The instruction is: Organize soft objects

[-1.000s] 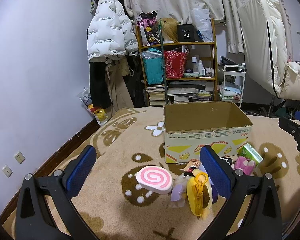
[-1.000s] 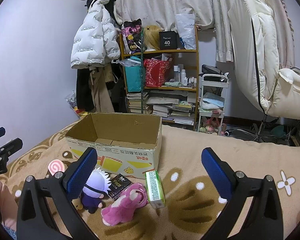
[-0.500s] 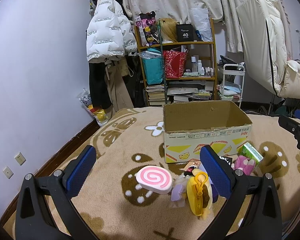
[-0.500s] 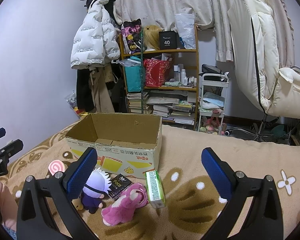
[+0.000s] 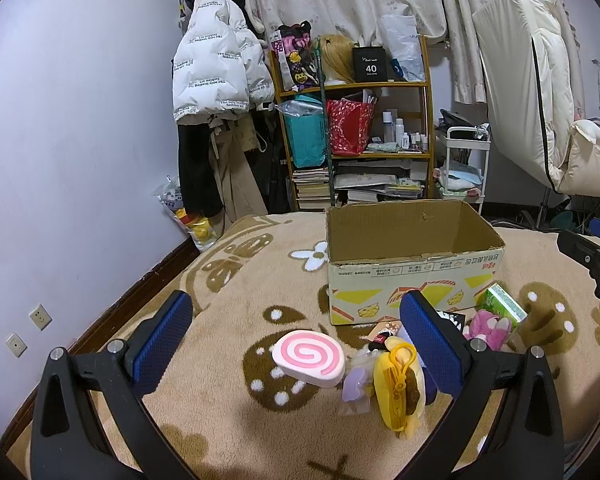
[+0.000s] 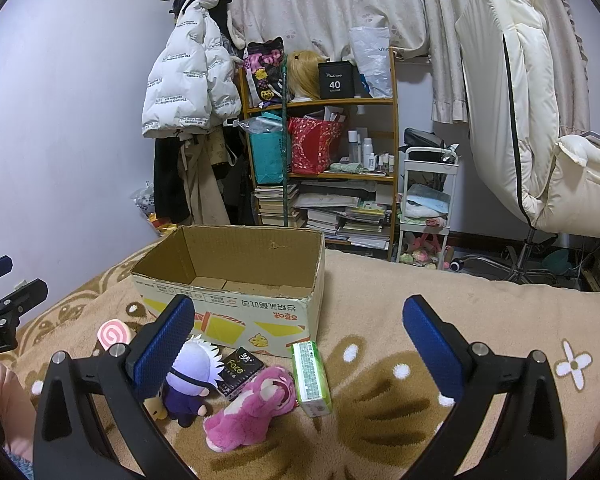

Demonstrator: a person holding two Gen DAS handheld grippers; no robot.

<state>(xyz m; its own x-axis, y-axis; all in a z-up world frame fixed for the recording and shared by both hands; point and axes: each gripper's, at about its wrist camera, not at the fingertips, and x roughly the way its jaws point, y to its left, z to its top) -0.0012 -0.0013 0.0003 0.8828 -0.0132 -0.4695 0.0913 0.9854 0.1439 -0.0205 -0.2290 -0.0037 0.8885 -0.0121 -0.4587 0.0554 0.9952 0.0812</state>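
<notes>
Soft toys lie clustered on the tan patterned blanket [image 6: 420, 320] before the open cardboard box [image 6: 236, 280]: pink plush bear [image 6: 256, 404], purple white-haired doll [image 6: 192, 376], pink-swirl lollipop cushion [image 5: 308, 358], yellow plush keychain [image 5: 398, 384]. Nothing shifted over the last second; sorting unstarted. Left gripper [image 5: 296, 336] and right gripper [image 6: 300, 344] both spread, empty. Doll half-hidden behind a finger; box floor only partly visible.

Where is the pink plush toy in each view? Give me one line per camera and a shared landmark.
Left wrist view: the pink plush toy lies at lower right, just beyond the right blue pad, mostly hidden.
Right wrist view: the toy lies at lower centre, in full view on the rug.
Shared landmark: the green pack lies right beside it, in front of the cardboard box.
</notes>
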